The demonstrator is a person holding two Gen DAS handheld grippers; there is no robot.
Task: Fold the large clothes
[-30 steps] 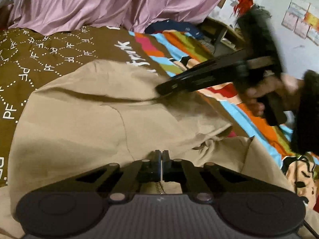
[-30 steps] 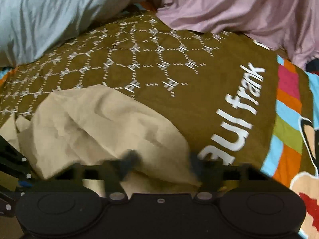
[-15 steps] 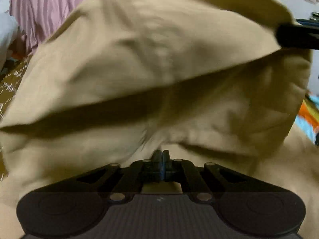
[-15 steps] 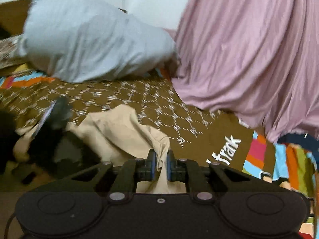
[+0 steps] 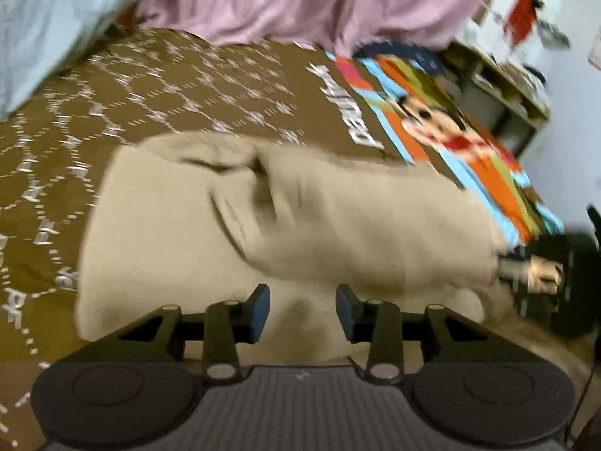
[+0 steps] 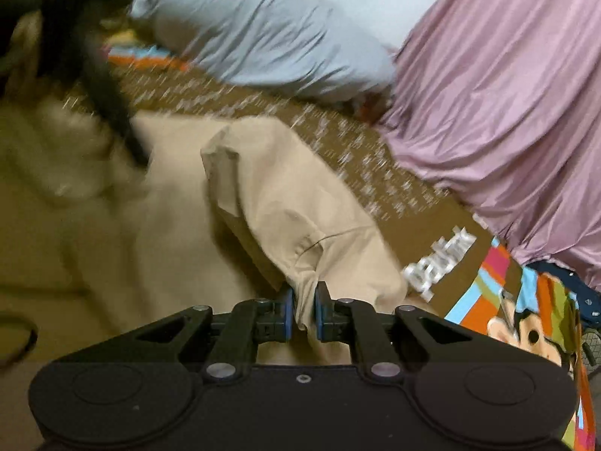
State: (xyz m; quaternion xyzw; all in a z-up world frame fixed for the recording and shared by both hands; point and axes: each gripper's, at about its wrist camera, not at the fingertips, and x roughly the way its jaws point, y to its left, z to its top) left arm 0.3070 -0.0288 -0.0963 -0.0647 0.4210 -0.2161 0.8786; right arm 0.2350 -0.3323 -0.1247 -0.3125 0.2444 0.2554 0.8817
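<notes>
A large beige garment (image 5: 285,225) lies bunched on the brown patterned bedspread (image 5: 157,94). My left gripper (image 5: 302,312) hovers over its near edge with its jaws opening. The cloth shows behind the gap, and neither pad presses on it. My right gripper (image 6: 303,312) is shut on a gathered fold of the beige garment (image 6: 285,203), which rises in a ridge away from the pads. In the left wrist view the right gripper (image 5: 526,270), in a person's hand, pulls the garment's right end. In the right wrist view the left gripper (image 6: 101,86) is a dark blur at upper left.
A mauve sheet (image 6: 507,112) hangs over the bed's far side, beside a pale blue pillow (image 6: 263,30). The bedspread's colourful cartoon-monkey part (image 5: 450,127) runs along the right. A shelf unit (image 5: 503,86) stands by the wall beyond.
The left gripper let go of the garment and its jaws parted. The cloth that hung before its camera now lies across the bed. The right gripper closed on a fold and swung right.
</notes>
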